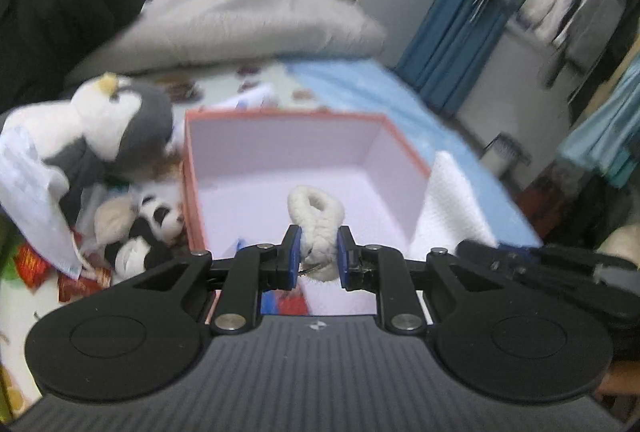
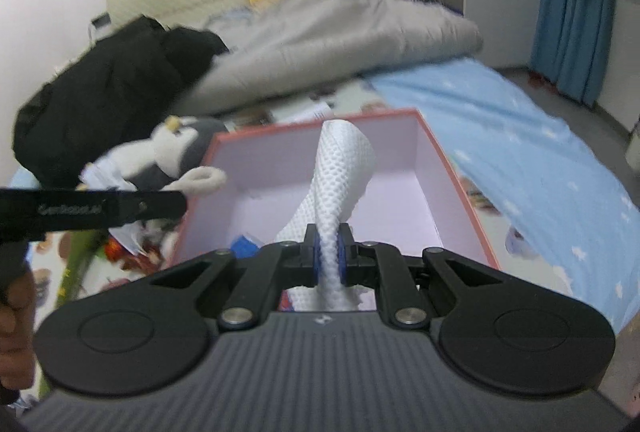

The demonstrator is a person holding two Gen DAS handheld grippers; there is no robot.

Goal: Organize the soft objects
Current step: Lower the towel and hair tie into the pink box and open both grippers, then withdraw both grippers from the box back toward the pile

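While both grippers carry soft items above the box, these lines take 1 view at a time.

Left wrist view, risk: the left gripper (image 1: 318,252) pinches a cream fleecy item (image 1: 316,210) by its lower end only, so I judge it could slip out early or flop onto the near wall of the pink box (image 1: 404,140) if released too soon.
Left wrist view, grip: jaws pressed onto the fleecy item, narrow gap filled by it.
Left wrist view, look: looped, nubbly, limp, its upper loops sticking up free of the pads.
Left wrist view, place: above the box's pale interior, near side; a penguin plush (image 1: 116,120) and a panda plush (image 1: 158,218) lie left of the box on the bed.

Right wrist view, risk: the white mesh cloth (image 2: 340,168) rises long and loose ahead of the right gripper (image 2: 329,258); its free end may drape over the rim rather than fall inside.
Right wrist view, grip: jaws nearly together, squeezing the cloth thin.
Right wrist view, look: honeycomb weave, twisted, floppy.
Right wrist view, place: over the box, middle.
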